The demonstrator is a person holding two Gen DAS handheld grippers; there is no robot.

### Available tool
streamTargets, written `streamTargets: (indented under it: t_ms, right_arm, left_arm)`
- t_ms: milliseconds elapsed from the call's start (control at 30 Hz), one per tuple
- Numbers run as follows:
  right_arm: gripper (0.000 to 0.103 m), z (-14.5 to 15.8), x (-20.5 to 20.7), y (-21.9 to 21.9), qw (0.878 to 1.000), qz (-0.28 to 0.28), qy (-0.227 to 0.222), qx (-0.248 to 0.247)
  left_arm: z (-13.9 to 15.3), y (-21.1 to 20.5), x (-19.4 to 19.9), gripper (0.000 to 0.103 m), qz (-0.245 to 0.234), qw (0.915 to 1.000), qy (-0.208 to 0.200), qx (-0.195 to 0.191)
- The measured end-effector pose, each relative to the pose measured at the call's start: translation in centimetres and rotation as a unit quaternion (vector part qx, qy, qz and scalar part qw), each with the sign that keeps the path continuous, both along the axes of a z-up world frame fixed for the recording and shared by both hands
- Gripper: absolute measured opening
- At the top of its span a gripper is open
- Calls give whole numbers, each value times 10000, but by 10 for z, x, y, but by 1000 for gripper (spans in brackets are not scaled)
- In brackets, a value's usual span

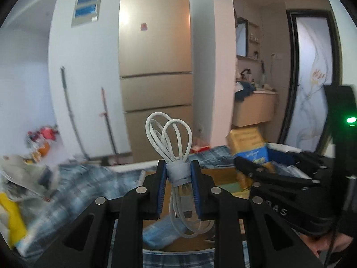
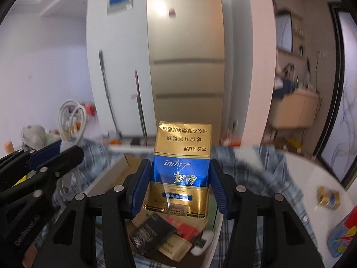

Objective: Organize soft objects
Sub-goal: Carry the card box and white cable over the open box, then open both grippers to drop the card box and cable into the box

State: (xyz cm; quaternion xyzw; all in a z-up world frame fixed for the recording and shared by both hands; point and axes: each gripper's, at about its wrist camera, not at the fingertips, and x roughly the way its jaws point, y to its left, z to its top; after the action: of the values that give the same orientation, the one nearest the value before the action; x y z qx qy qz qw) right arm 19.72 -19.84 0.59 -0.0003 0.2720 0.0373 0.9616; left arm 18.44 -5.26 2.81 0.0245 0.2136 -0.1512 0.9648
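My left gripper (image 1: 178, 169) is shut on a coiled white cable (image 1: 171, 138) bound with a grey strap, held upright above a box. The cable also shows in the right wrist view (image 2: 71, 116), with the left gripper (image 2: 60, 154) at the left. My right gripper (image 2: 178, 174) is shut on a gold and blue cigarette pack (image 2: 181, 167), held upright above a box (image 2: 116, 172) with several small packs (image 2: 160, 234) inside. The right gripper (image 1: 243, 163) appears in the left wrist view with the pack (image 1: 247, 143) at its tip.
A checked blue cloth (image 2: 256, 169) covers the table. A crumpled gold and blue pack (image 2: 329, 197) and a colourful bag (image 2: 343, 236) lie at the right. Clutter and bags (image 1: 20, 174) lie at the left. A gold fridge (image 1: 156, 67) stands behind.
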Motion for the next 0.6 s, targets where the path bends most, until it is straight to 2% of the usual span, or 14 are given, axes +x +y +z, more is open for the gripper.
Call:
streamTargets:
  t_ms: [167,367,500,600]
  right_arm:
    - [52,-25,17,-15,9982,-42,599,-4]
    - [52,-39,27,-22,9941,-72,1084,-50]
    - [52,-43,32,-20,9931,-82,1164,-98]
    - [52,-45,32,-19,9925,-59,1221,-74]
  left_arm:
    - [-31,0,16,23,0,9990,433,130]
    - [-58,-4,27,23,-35,9960,825,326]
    - [-69,-4,31,23,-69,9944,989,363]
    - [-71,0,32,23,-12,9947,962,363]
